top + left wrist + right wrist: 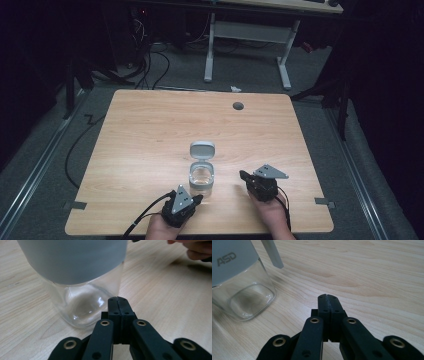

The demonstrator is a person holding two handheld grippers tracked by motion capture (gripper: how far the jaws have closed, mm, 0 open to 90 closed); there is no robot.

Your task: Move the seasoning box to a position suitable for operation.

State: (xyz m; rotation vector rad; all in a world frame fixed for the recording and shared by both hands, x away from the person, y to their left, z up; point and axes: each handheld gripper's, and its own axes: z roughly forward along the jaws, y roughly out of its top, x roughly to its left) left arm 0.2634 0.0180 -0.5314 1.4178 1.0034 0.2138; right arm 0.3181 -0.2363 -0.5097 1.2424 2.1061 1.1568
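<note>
Where the wooden counter (150,130) is seen from above, a clear glass jar (201,179) stands upright near its front middle, with a grey band around its upper part and a grey flip lid (202,149) swung open toward the far side. The jar appears empty, its bottom being visible through the glass. In the right gripper view the letters "ASD" are read on the grey band (229,260), and the glass base rests flat on the wood.

The left gripper (198,198) is held in a hand (161,229) at the front edge of the counter, just beside the jar on its near left side; whether the tips touch the glass cannot be told. In the left gripper view its jaws are pressed together with nothing between them, pointing at the lower part of the jar (82,305).

The right gripper (243,174) is held in the other hand (272,216) to the right of the jar, apart from it, its tips pointing left toward the jar. In the right gripper view its jaws are likewise closed tight on nothing above bare wood, with the jar (244,297) seen at the left.

A dark round hole (238,106) is set near the far edge of the counter.
</note>
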